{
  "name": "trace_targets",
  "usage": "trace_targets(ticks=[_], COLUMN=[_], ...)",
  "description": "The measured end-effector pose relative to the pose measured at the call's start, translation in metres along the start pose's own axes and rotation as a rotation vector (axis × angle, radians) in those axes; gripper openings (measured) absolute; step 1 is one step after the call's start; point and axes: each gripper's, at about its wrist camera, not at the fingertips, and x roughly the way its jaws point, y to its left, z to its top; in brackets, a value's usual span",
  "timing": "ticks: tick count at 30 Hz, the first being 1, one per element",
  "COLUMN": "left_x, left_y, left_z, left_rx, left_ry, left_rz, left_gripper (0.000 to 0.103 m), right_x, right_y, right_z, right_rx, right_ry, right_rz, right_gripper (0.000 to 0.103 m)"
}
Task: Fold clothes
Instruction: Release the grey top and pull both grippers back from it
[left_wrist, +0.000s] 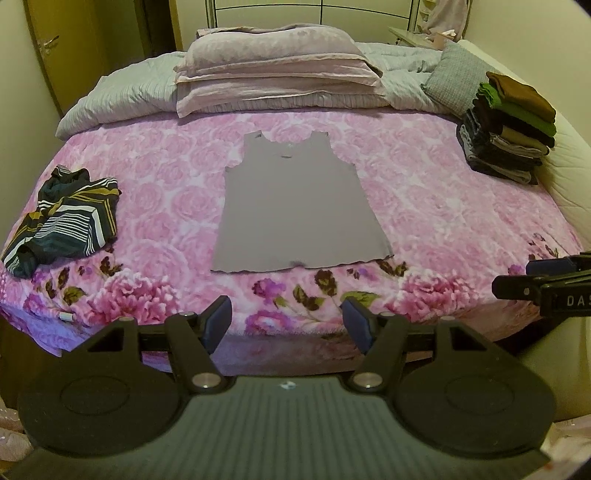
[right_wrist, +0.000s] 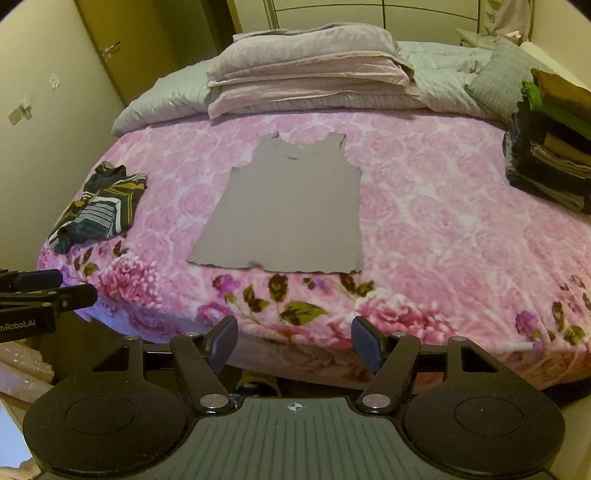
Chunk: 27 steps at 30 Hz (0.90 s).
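Fabric like the grey tank top (left_wrist: 295, 206) looks thin, light and limp, so it will likely drape and slide on the plush floral bed (left_wrist: 443, 221) where it lies flat, centred. Best holds: the 2 hem corners. Left claw (left_wrist: 286, 325) and right claw (right_wrist: 293, 341) hover open, empty, angled downward short of the hem.

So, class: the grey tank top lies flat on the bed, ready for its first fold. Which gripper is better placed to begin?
Neither clearly. The left gripper and right gripper are both open and empty, short of the grey tank top hem. The left sits nearer its left corner, the right nearer its right corner.
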Motion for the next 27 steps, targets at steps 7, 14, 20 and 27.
trace_targets(ticks=[7,14,20,27], left_x=[0.000,0.003,0.015,0.040], left_y=[-0.001,0.000,0.003,0.014], left_z=[0.004,0.007,0.018,0.042], left_rx=[0.001,0.000,0.000,0.013], left_ry=[-0.007,-0.001,0.011,0.030], left_rz=[0.001,-0.003,-0.010,-0.026], left_gripper=[0.063,0.063,0.063,0.063], right_x=[0.000,0.001,0.011,0.034], right_y=[-0.001,-0.002,-0.002,-0.002], right_z=[0.004,0.006,0.019,0.042], right_rx=[0.001,0.003,0.009,0.033], right_ry=[-0.006,-0.001,0.010,0.030], right_rz=[0.002,0.003,-0.003,-0.017], right_gripper=[0.065,0.065,0.065,0.065])
